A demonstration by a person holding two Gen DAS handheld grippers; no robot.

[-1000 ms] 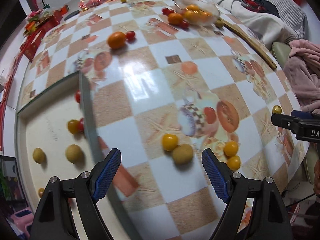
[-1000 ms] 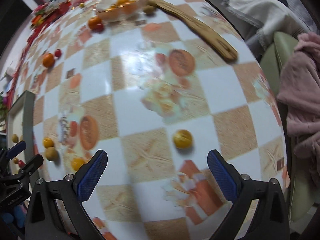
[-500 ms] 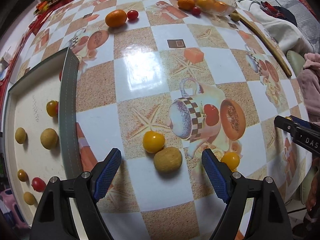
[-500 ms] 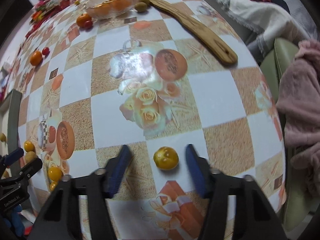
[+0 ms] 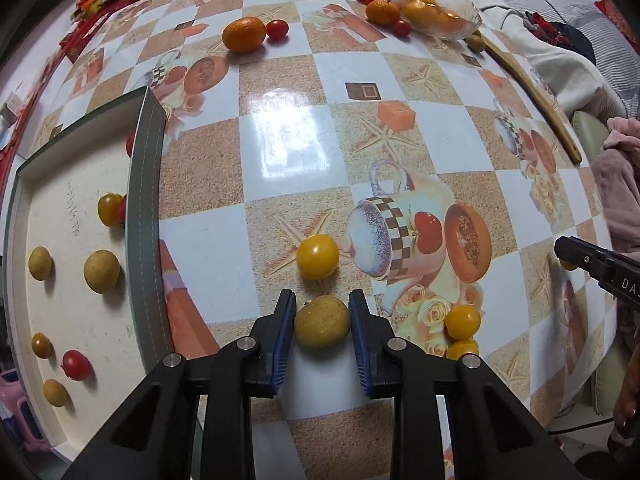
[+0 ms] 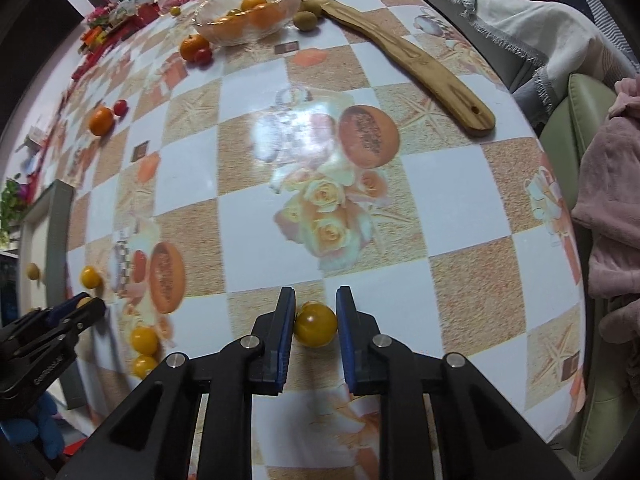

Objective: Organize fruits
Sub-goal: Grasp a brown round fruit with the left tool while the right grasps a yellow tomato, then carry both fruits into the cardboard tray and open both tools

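Note:
On the checked tablecloth lies a tan round fruit [image 5: 322, 322], with my left gripper [image 5: 322, 320] pointing down over it. Its jaws are closing and both blue pads touch the fruit's sides. A yellow cherry tomato [image 5: 317, 257] lies just beyond it. In the right wrist view my right gripper [image 6: 316, 316] is shut on another yellow tomato [image 6: 315, 324] that rests on the table. The grey-rimmed tray [image 5: 146, 200] at the left holds several small tan, yellow and red fruits. The left gripper [image 6: 86, 304] also shows at the far left of the right wrist view.
A glass bowl [image 6: 248, 12] of oranges stands at the far side, with a long wooden spatula [image 6: 400, 52] beside it. An orange [image 5: 244, 34] and a red tomato [image 5: 277, 29] lie mid-table. Two yellow tomatoes [image 5: 463, 322] sit right of my left gripper. A pink cloth [image 6: 612, 208] hangs past the right edge.
Both grippers went from wide open to closed around a fruit: the left on the tan fruit, the right on the yellow tomato. The views also drew nearer to the table.

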